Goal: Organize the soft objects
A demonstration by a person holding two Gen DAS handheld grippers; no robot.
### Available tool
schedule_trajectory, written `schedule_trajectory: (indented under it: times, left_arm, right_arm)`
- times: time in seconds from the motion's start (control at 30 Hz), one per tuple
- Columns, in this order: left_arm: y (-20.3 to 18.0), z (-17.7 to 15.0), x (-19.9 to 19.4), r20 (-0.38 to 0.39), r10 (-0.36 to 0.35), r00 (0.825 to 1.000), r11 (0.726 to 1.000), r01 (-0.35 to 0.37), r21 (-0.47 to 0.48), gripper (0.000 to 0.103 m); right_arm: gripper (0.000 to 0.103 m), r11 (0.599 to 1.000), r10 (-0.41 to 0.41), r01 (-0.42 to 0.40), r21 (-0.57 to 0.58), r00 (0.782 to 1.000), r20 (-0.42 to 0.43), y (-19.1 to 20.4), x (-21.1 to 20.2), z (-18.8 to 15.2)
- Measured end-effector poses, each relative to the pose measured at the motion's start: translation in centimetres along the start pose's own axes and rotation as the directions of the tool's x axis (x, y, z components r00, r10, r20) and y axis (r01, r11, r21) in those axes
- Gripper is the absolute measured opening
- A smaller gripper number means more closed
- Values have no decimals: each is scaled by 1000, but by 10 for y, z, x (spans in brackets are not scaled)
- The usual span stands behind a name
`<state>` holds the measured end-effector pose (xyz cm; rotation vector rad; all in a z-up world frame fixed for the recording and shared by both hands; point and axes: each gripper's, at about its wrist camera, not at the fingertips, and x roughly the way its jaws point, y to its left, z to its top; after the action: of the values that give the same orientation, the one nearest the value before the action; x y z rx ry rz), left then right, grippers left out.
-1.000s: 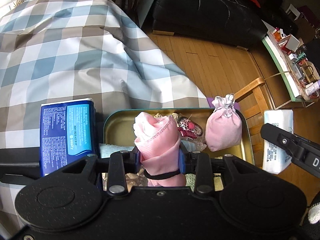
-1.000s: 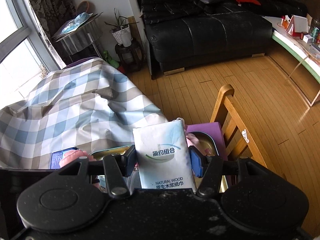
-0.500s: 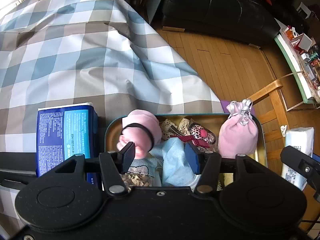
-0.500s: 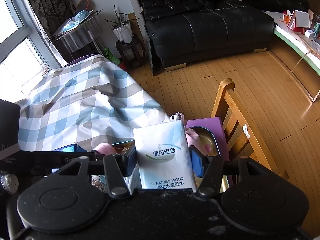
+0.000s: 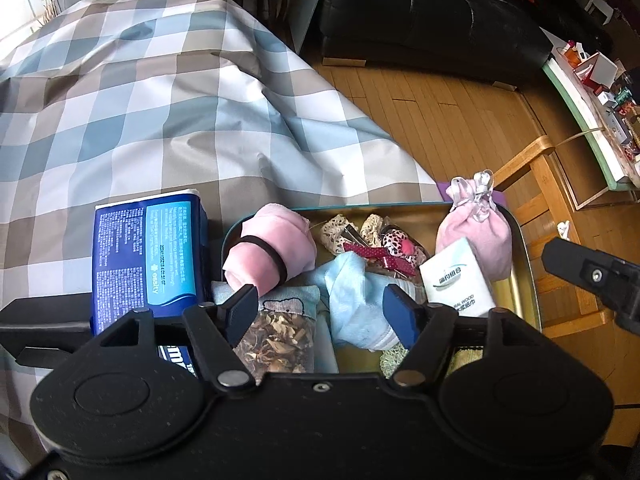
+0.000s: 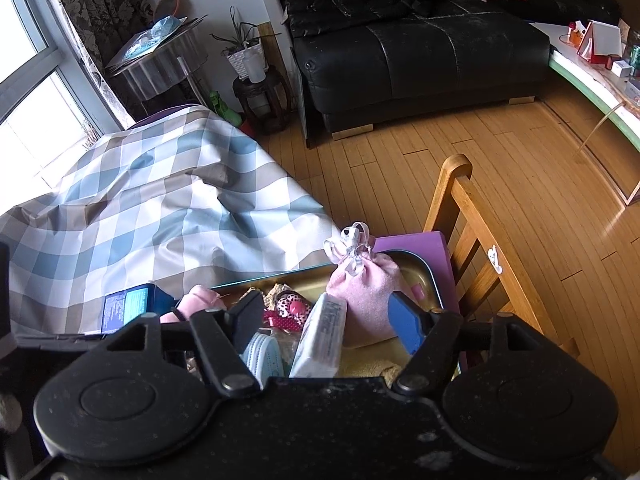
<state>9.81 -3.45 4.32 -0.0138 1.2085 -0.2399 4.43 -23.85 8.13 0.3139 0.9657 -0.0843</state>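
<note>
My left gripper (image 5: 318, 310) hangs low in the frame over the gold tin tray (image 5: 528, 264), jaws spread wide and holding nothing. The pink rolled cloth (image 5: 272, 252) lies in the tray's left end, just above my left finger, beside the blue tissue pack (image 5: 146, 256). My right gripper (image 6: 324, 326) is also agape and empty; the white tissue pack (image 6: 322, 336) leans against the pink drawstring pouch (image 6: 366, 300) at centre.
</note>
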Motion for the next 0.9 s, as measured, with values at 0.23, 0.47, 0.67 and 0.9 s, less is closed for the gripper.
schedule_trajectory:
  times: [0.23, 0.47, 0.67, 0.9]
  left_arm:
    - [-2, -20, -5, 6, 9, 1000, 1000, -9, 8, 67]
    - [-4, -40, -8, 8, 15, 1000, 1000, -16, 6, 68]
    - [-2, -62, -12, 17, 21, 1000, 1000, -21, 2, 72]
    - [2, -84, -16, 29, 45, 999, 999, -46, 6, 72]
  right_arm:
    - [81, 1000, -22, 22, -7, 1000, -9, 0, 3, -1]
    - [90, 996, -65, 64, -55, 998, -23, 5, 8, -5]
    - [91, 992, -112, 108, -66, 992, -65, 6, 18, -6]
    - [91, 994, -93, 91, -64, 995, -23, 8, 9, -18]
